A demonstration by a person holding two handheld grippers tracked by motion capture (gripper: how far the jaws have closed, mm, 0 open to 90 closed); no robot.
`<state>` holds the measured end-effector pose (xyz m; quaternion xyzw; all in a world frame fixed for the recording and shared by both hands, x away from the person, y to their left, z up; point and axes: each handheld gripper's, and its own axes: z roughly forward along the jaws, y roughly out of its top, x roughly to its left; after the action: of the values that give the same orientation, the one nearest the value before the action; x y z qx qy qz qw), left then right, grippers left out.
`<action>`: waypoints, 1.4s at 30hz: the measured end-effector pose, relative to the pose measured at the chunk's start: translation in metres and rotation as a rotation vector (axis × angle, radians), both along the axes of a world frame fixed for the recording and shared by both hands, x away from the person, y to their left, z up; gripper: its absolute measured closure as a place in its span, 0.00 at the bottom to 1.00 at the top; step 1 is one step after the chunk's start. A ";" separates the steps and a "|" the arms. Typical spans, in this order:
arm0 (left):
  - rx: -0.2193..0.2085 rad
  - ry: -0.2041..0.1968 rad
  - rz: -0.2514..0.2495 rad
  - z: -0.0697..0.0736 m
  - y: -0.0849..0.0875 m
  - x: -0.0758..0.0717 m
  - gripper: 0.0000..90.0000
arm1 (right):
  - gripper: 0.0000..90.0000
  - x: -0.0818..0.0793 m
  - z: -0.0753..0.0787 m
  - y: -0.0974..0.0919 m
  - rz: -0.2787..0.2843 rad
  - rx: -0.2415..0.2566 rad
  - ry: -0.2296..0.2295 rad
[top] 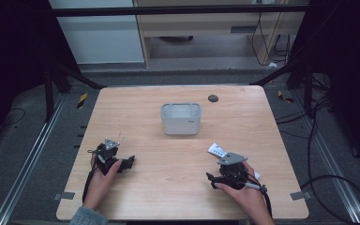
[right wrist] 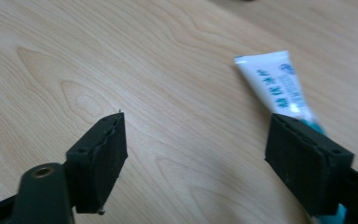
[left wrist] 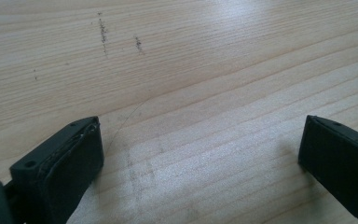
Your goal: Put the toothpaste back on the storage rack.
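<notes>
High view: left gripper (top: 127, 162) sat at 8 o'clock on the table (top: 178, 192), right gripper (top: 210, 178) at 4 o'clock, a tube (top: 217, 150) just beyond the right gripper, a bin (top: 181, 119) near centre. Left gripper view: jaws stood wide apart over bare wood, nothing between. Right gripper view: jaws stood wide apart, nothing between; the tube (right wrist: 275, 84) lay flat at 1 o'clock, its lower end behind the right-hand jaw.

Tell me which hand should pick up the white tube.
Right. The right tool sits open beside the white tube, which lies against one of its jaws. The left tool is open over bare table, across from the tube.
</notes>
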<state>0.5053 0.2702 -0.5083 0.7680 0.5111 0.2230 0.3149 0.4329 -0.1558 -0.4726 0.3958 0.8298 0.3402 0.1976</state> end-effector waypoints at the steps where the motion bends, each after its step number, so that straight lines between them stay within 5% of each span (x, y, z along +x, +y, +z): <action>1: 0.000 0.000 0.002 0.000 0.000 0.000 0.00 | 0.20 0.000 0.005 -0.002 -0.003 -0.018 -0.002; 7: -0.001 0.002 0.003 0.000 -0.001 -0.001 0.00 | 0.24 0.010 0.026 -0.019 -0.025 -0.094 -0.003; 13: 0.001 0.001 -0.002 0.000 -0.001 -0.002 0.00 | 0.43 0.022 0.034 -0.034 -0.050 -0.180 0.002; 29: 0.002 0.003 -0.008 0.000 -0.002 -0.003 0.00 | 0.41 0.062 0.050 -0.031 0.014 -0.303 0.141; 38: 0.002 0.003 -0.009 0.000 -0.002 -0.003 0.00 | 0.40 0.071 0.049 -0.019 0.046 -0.298 0.193; 42: 0.001 0.003 -0.009 0.000 -0.002 -0.003 0.00 | 0.50 0.075 0.048 -0.016 0.058 -0.290 0.216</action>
<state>0.5021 0.2679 -0.5082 0.7709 0.5080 0.2207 0.3147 0.5083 -0.1716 -0.4250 0.3733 0.8976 0.1782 0.1522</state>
